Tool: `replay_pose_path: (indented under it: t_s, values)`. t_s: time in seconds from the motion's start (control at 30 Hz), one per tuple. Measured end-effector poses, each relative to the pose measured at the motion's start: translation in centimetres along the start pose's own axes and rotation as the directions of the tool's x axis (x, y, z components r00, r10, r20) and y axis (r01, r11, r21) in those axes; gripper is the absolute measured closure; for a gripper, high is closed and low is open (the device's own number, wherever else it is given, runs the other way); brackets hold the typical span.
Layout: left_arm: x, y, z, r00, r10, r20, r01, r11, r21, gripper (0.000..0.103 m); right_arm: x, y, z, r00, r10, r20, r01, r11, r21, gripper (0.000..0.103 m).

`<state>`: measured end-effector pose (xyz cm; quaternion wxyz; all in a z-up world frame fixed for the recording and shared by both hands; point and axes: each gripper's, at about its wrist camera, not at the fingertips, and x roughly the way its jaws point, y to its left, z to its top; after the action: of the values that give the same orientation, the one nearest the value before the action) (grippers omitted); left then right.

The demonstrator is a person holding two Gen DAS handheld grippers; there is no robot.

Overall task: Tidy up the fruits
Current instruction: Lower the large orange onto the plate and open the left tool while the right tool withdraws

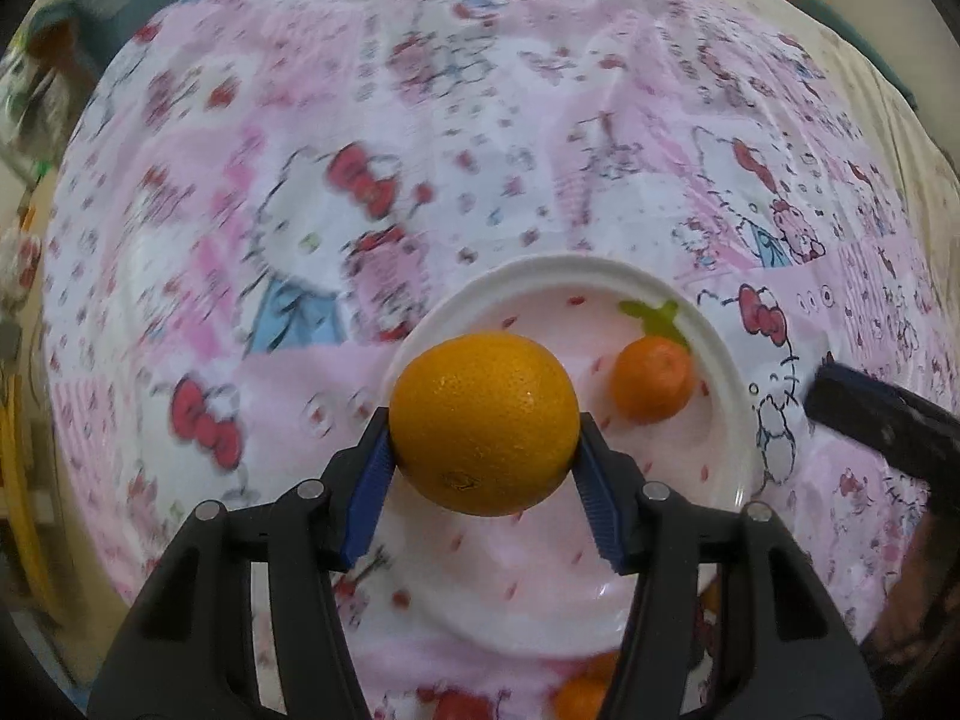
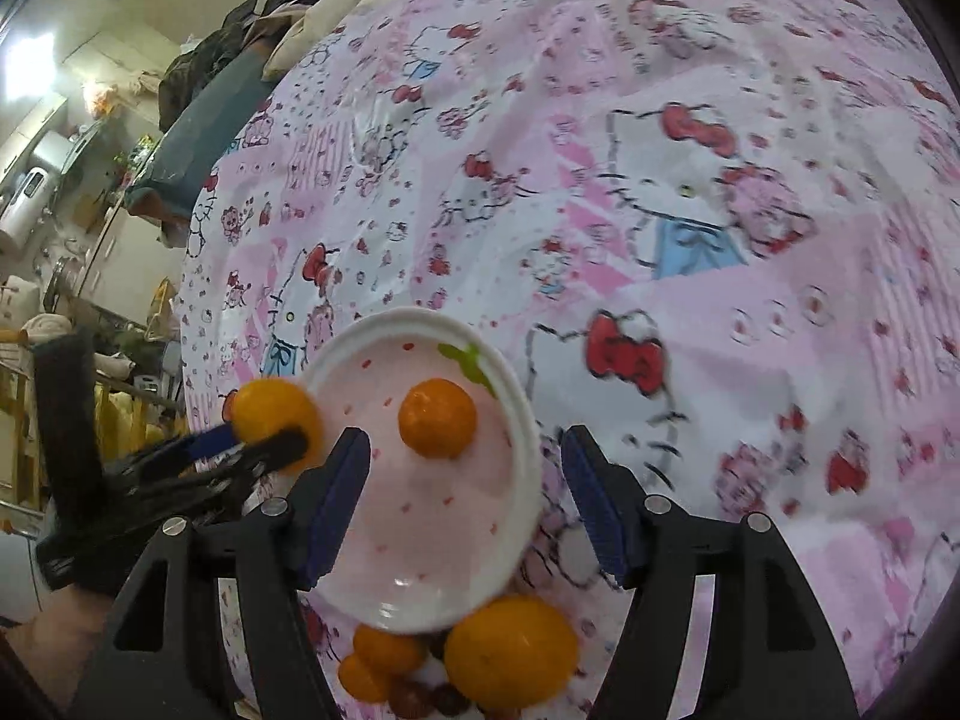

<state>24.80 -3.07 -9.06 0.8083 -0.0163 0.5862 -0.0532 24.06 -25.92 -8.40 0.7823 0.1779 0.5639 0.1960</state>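
Observation:
My left gripper (image 1: 483, 426) is shut on a large orange (image 1: 483, 423) and holds it above the near-left part of a white and pink plate (image 1: 543, 279). A small tangerine (image 1: 652, 379) lies on the plate. In the right wrist view the left gripper (image 2: 264, 444) with its orange (image 2: 273, 411) is at the plate's left rim (image 2: 414, 319), and the tangerine (image 2: 438, 418) lies on it. My right gripper (image 2: 462, 504) is open and empty over the plate's right side. A large orange (image 2: 510, 651), small tangerines (image 2: 381, 660) and dark red fruits (image 2: 429, 696) lie just near of the plate.
Everything rests on a bed with a pink Hello Kitty sheet (image 2: 690, 210). Bedding and clothes (image 2: 240, 60) are piled at the far left edge. A cluttered room (image 2: 54, 192) lies beyond the bed's left side. The right gripper's tip (image 1: 876, 420) shows at the right of the left wrist view.

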Motion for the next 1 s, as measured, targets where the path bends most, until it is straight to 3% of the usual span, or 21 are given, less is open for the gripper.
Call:
replay_pose_path:
  t_s: [0.1, 0.5, 0.73, 0.8, 0.87, 0.93, 1.0]
  values:
    - [1.0, -1.1, 0.4, 0.999, -0.045, -0.008, 0.045, 0.999, 0.024, 0.05, -0.8, -0.8, -0.7, 1.0, -0.015, -0.011, 0.015, 1.0, 0.006, 0.034]
    - [3.2, -2.9, 0.4, 0.999, -0.029, -0.022, 0.031, 0.996, 0.08, 0.048, -3.3, -3.9, -3.1, 1.0, -0.029, 0.001, 0.028, 0.993, 0.111, 0.034]
    - [3.3, -2.8, 0.5, 0.999, -0.03, -0.029, 0.032, 0.997, 0.064, 0.045, -4.3, -3.5, -3.9, 0.999, -0.036, 0.02, 0.034, 0.995, 0.092, 0.034]
    - [3.3, -3.0, 0.4, 0.999, -0.007, -0.041, 0.01, 0.997, 0.076, 0.042, -4.5, -3.5, -4.2, 0.999, -0.028, 0.018, 0.026, 0.995, 0.099, 0.034]
    - [3.0, -3.2, 0.5, 1.0, 0.006, -0.03, -0.003, 0.997, 0.082, 0.029, -4.6, -3.4, -4.6, 0.999, -0.031, 0.016, 0.029, 0.995, 0.093, 0.034]
    - [2.0, -3.3, 0.6, 1.0, -0.003, 0.003, 0.003, 0.997, 0.076, 0.022, -4.7, -3.2, -4.9, 1.0, -0.028, 0.013, 0.027, 0.996, 0.087, 0.034]
    - [0.8, -3.4, 0.7, 0.999, -0.004, 0.037, 0.001, 0.997, 0.071, 0.022, -4.8, -3.1, -5.3, 1.0, -0.023, 0.012, 0.022, 0.996, 0.088, 0.034]
